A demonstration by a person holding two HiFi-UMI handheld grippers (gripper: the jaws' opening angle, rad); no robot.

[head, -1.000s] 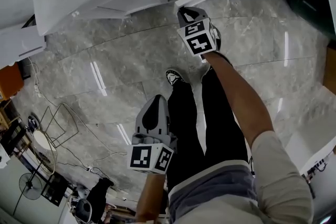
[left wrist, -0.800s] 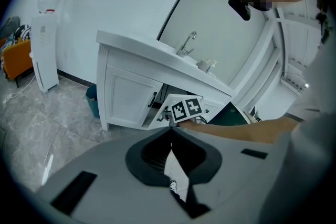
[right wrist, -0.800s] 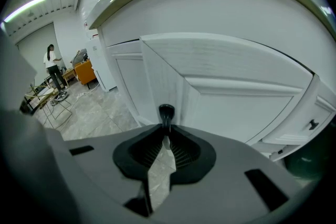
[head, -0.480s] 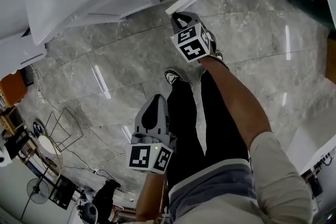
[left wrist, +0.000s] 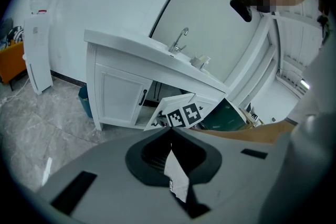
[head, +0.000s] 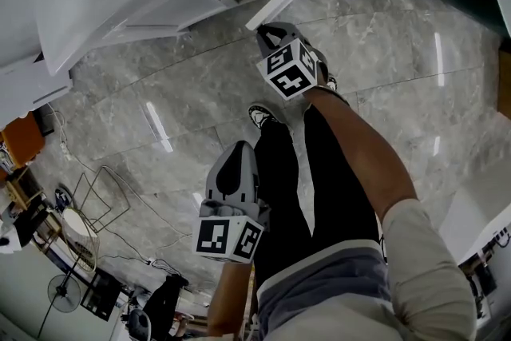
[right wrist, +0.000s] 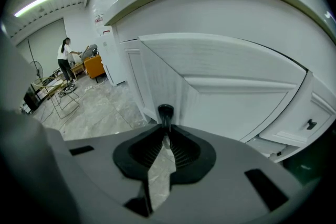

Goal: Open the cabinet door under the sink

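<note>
Black handle [right wrist: 165, 112] clamped between right hand-held gripper [right wrist: 166, 131] tips, door [right wrist: 226, 92] ajar

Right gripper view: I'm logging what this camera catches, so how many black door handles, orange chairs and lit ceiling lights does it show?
Black door handle: 2
Orange chair: 1
Lit ceiling light: 1
Total: 4
</note>
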